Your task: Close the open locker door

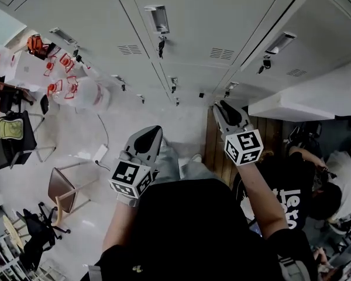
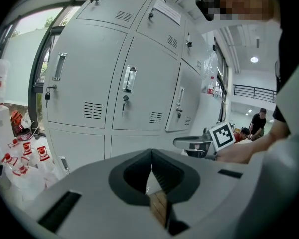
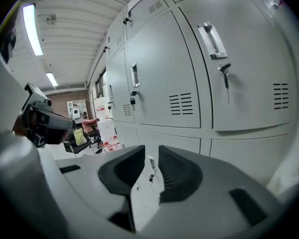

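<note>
Grey locker door (image 1: 307, 40), one of several, stands ajar at two o'clock. Two grippers are raised before it. The right gripper (image 1: 220, 106) has its jaws slightly spread, gripping nothing. The left gripper (image 1: 157, 129), at six o'clock, has its jaws pressed together.

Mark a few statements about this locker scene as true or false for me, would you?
1. The left gripper has its jaws closed together on nothing. True.
2. The right gripper is clamped on a locker handle. False: its jaws stand slightly apart with nothing between them.
3. Every locker door is shut. False: the open door on the right stands out from the row.
4. A key hangs from a locker's lock. True.
</note>
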`<act>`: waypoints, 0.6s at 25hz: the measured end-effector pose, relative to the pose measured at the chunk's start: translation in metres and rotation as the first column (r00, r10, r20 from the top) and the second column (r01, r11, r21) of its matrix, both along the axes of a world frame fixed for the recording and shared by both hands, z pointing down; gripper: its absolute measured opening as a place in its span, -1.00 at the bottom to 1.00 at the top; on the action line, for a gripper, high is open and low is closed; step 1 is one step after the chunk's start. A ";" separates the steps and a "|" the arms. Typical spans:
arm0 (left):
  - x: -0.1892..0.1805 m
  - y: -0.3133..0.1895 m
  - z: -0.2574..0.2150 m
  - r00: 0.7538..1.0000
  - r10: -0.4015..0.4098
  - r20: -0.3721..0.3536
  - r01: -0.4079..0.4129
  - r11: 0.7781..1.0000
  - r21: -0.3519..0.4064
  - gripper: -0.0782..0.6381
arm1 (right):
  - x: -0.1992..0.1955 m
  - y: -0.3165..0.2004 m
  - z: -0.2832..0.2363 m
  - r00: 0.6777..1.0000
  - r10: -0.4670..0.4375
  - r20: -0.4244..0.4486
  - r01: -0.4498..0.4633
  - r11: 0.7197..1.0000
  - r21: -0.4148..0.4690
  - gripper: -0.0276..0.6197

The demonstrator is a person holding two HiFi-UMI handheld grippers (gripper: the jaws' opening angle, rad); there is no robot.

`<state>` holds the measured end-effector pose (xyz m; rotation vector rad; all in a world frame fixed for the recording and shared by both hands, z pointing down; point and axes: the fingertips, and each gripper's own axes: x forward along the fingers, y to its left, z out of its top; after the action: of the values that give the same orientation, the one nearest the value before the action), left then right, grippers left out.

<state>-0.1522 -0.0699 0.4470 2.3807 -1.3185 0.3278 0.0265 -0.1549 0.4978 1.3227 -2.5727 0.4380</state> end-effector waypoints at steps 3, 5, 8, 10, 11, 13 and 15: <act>0.000 0.009 -0.009 1.000 0.025 -0.006 -0.024 1.000 0.017 -0.72 | -0.017 0.027 -0.020 0.999 -0.041 0.030 0.041 0.999 0.008 -0.61; -0.001 0.014 -0.016 0.999 0.050 -0.010 -0.050 0.998 0.028 -0.72 | -0.026 0.042 -0.035 0.998 -0.052 0.043 0.051 0.999 0.019 -0.61; -0.002 0.020 -0.030 0.995 0.091 -0.027 -0.090 0.995 0.047 -0.72 | -0.040 0.062 -0.056 0.997 -0.060 0.052 0.058 0.997 0.043 -0.61; -0.003 0.023 -0.039 0.992 0.120 -0.033 -0.118 0.991 0.064 -0.72 | -0.049 0.074 -0.071 0.997 -0.067 0.045 0.064 0.996 0.067 -0.61; -0.003 0.025 -0.044 0.990 0.133 -0.036 -0.130 0.989 0.074 -0.72 | -0.053 0.079 -0.079 0.997 -0.071 0.043 0.068 0.994 0.080 -0.61; -0.005 0.026 -0.054 0.987 0.152 -0.045 -0.147 0.985 0.095 -0.72 | -0.060 0.089 -0.094 0.996 -0.080 0.046 0.075 0.991 0.107 -0.61; -0.006 0.026 -0.063 0.984 0.169 -0.053 -0.162 0.980 0.116 -0.72 | -0.064 0.097 -0.109 0.995 -0.088 0.056 0.080 0.988 0.130 -0.61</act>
<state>-0.1585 -0.0441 0.3836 2.5796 -1.1411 0.2298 -0.0377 -0.0575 0.3889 1.2529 -2.7368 0.3083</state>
